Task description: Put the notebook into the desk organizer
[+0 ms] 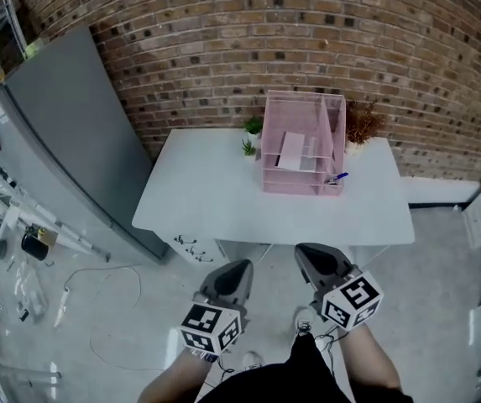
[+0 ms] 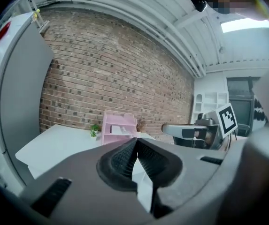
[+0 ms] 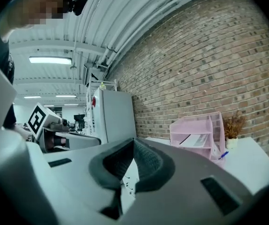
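Two grippers, one desk organizer, one notebook, one table.

The left gripper (image 1: 238, 269) and the right gripper (image 1: 311, 255) are both held in the air on the near side of the desk organizer (image 1: 303, 141), well apart from it and off the table (image 1: 206, 200) edge. In each gripper view the ribbed pads are pressed together at the tips with nothing between them.

The organizer is pink with open shelves and stands on the white table. The one notebook (image 1: 292, 151), pale, lies on a shelf inside it.

- Two small green plants (image 1: 251, 137) just left of the organizer.
- One dried brown plant (image 1: 363, 122) just right of it.
- One blue pen (image 1: 337, 177) at its front right corner.
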Motion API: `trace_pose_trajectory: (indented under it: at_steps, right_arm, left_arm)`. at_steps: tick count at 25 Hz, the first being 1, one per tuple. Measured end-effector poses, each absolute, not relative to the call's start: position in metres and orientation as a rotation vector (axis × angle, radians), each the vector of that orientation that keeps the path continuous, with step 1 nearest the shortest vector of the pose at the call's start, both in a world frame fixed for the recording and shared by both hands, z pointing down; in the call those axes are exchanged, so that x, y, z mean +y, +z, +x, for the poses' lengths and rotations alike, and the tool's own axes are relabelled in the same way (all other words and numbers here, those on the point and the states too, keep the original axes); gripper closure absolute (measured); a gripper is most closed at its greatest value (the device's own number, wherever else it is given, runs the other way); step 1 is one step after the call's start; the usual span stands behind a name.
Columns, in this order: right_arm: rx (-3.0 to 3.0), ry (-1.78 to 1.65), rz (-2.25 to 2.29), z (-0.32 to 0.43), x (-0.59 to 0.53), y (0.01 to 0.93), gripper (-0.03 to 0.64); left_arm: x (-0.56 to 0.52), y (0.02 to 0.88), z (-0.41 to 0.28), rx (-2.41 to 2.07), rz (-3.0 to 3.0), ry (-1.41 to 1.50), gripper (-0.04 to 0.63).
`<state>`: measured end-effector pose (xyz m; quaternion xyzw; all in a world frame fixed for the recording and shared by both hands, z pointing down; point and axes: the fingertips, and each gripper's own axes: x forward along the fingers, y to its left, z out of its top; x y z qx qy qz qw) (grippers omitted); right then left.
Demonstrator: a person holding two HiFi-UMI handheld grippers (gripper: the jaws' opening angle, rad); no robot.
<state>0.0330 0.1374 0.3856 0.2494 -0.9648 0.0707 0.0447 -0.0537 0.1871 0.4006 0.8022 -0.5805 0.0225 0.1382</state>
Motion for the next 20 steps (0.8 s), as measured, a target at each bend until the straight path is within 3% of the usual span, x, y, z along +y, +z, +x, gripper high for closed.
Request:
trace_pose_trajectory:
  at_steps: [20]
  right_arm:
    - [-2.821,0.247,0.966,0.104,0.223,0.387,0.614]
  left_arm:
    - [0.246,0.413,0.010,-1.468,2.384,0.068,0.589]
